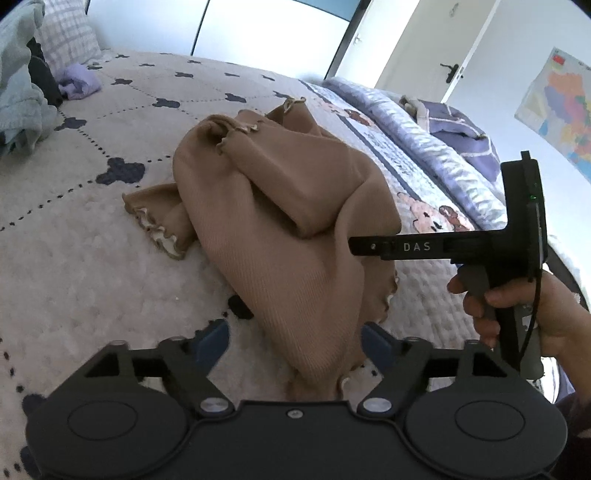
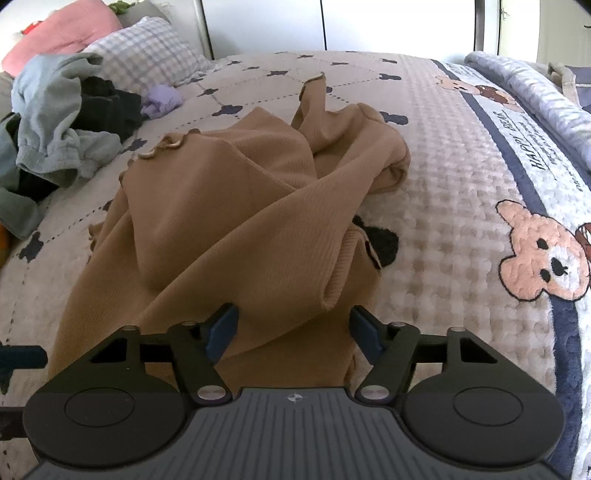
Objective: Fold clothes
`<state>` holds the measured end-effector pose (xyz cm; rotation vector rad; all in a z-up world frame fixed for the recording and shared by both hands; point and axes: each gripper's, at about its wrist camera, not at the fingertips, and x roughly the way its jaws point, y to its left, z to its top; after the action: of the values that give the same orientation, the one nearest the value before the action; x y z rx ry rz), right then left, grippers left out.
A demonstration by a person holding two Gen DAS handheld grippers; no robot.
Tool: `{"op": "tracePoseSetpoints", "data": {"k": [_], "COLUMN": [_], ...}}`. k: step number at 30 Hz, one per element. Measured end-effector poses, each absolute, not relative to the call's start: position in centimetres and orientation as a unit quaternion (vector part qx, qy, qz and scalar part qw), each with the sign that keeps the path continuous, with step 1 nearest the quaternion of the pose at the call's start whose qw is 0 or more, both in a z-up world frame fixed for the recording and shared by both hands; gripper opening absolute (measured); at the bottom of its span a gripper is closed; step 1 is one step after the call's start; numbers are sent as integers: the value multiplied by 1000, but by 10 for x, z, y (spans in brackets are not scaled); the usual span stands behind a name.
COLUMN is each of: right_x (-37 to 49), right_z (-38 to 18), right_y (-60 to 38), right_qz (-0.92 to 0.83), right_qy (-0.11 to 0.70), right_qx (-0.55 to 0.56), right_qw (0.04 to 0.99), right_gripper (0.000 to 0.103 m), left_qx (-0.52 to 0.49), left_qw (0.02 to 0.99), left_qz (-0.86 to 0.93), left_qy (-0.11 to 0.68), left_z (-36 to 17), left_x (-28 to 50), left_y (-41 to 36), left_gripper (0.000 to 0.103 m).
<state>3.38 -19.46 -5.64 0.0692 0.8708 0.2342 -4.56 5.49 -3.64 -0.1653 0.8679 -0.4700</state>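
A: Both views are bright with soft daylight; it pours from the pale panels [image 2: 399, 22] behind the bed, which are washed out to near white.

B: Shadows stay faint. The brown garment [image 2: 229, 206] shows gentle shading in its folds, and a soft shadow sits under its edge on the bedspread [image 1: 74, 229].

A: The fisheye bends everything: the bedspread bulges like a dome, and the corners fall off into black.

B: Focus holds in the middle. The wall map [image 1: 561, 110] at the rim looks smeared, and the left wrist view has a cooler, bluish cast.
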Motion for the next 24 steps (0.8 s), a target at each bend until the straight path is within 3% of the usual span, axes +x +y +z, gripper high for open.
{"op": "tracePoseSetpoints", "data": {"k": [2, 4, 7, 12, 24], "right_x": [31, 29, 26, 20, 2], "right_z": [-54, -52, -48, -42, -28], "right_y": [-193, -191, -188, -184, -181], "right_qz": [121, 129, 141, 160, 212], "right_qy": [416, 411, 404, 392, 385], "right_qx": [32, 30, 27, 23, 25], "right_qw": [901, 902, 903, 906, 898], "right_gripper": [57, 36, 12, 6, 5], "left_qx": [-80, -82, -87, -97, -124], "left_qw": [879, 879, 882, 888, 896], "left_qz": [-219, -216, -214, -208, -181], "left_qy": [416, 417, 410, 399, 387], "left_z": [-35, -33, -27, -18, -10], "left_x": [-44, -41, -37, -26, 6], "left_y": [55, 56, 56, 57, 57], "left_gripper": [84, 84, 86, 88, 88]}}
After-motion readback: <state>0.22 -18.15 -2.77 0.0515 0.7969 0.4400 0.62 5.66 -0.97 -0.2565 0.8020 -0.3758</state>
